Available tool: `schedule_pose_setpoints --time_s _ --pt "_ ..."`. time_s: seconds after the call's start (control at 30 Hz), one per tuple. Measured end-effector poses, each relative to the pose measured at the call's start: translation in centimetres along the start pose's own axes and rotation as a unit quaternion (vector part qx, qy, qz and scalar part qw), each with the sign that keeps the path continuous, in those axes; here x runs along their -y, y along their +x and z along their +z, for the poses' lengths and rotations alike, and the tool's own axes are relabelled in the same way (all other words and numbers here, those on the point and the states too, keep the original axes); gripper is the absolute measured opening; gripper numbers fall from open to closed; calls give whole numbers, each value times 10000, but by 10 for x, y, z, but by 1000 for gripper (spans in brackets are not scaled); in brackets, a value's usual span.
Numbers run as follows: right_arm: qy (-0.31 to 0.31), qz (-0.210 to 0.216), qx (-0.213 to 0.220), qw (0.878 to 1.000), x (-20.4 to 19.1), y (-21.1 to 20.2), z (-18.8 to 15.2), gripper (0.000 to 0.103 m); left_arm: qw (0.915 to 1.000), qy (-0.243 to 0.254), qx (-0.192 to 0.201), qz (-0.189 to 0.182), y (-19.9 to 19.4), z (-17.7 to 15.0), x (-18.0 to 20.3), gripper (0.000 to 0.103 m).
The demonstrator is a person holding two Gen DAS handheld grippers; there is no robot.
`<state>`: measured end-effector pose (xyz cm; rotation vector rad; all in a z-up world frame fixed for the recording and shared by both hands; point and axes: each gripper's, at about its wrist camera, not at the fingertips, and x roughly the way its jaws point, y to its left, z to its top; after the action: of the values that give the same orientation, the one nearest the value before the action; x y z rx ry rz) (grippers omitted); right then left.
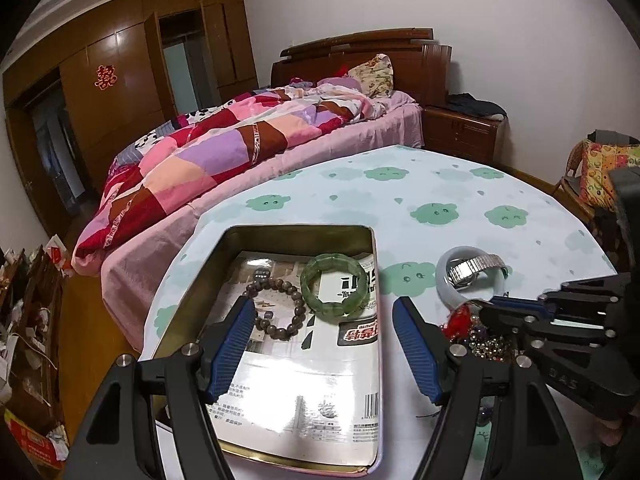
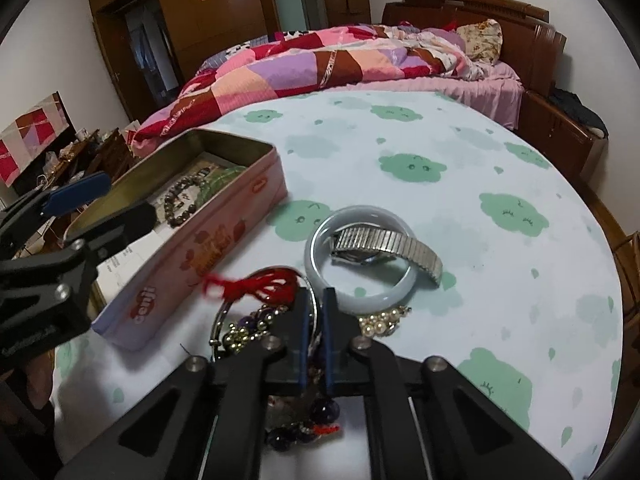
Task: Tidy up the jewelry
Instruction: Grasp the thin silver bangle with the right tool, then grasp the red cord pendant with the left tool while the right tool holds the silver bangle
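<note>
An open pink tin (image 1: 374, 280) (image 2: 224, 236) lies on the table with a brown bead bracelet (image 1: 276, 306) (image 2: 180, 206) and a green bangle (image 1: 335, 283) (image 2: 218, 180) inside. My left gripper (image 1: 324, 332) is open above the tin. To the right lies a pile of jewelry: a pale jade bangle (image 2: 360, 258) (image 1: 450, 284), a silver watch (image 2: 388, 246) (image 1: 474, 268), pearls (image 2: 380, 322), purple beads (image 2: 256, 322) and a red tassel (image 2: 256, 282). My right gripper (image 2: 316, 304) (image 1: 496, 312) is shut on a thin silver bangle (image 2: 218, 322) in that pile.
The round table has a pale cloth with green cloud prints (image 2: 440, 184). A bed with a patchwork quilt (image 1: 208, 152) stands behind the table. A wardrobe (image 1: 120, 80) is far left, a nightstand (image 1: 460, 128) and a chair (image 1: 592, 176) at right.
</note>
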<state>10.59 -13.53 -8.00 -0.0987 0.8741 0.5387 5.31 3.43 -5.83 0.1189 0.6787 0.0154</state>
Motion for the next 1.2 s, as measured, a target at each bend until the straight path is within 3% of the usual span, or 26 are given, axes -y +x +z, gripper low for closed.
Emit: schedule_pose_setpoints --time_s 0.3,0.63,0.77,0.87,0.93,1.2 --pt "348 -7 600 9976 20 -47 -4 7 9998 86 76 -167 -4 4 10 71" --pt "704 -213 522 9959 52 -51 -22 8 9961 438 -144 -758 9 7 47 71" --pt "727 -182 525 9958 53 -48 -25 8 9948 539 -333 -802 24 4 58 71" --pt "706 -176 584 9956 52 -51 -25 8 9929 769 -425 -799 33 5 69 56" --pt "689 -193 629 9955 53 -53 -26 8 9909 793 -647 -877 43 6 73 35" --pt "672 -249 769 9945 55 -61 -27 7 9877 1016 -990 -659 69 4 84 34"
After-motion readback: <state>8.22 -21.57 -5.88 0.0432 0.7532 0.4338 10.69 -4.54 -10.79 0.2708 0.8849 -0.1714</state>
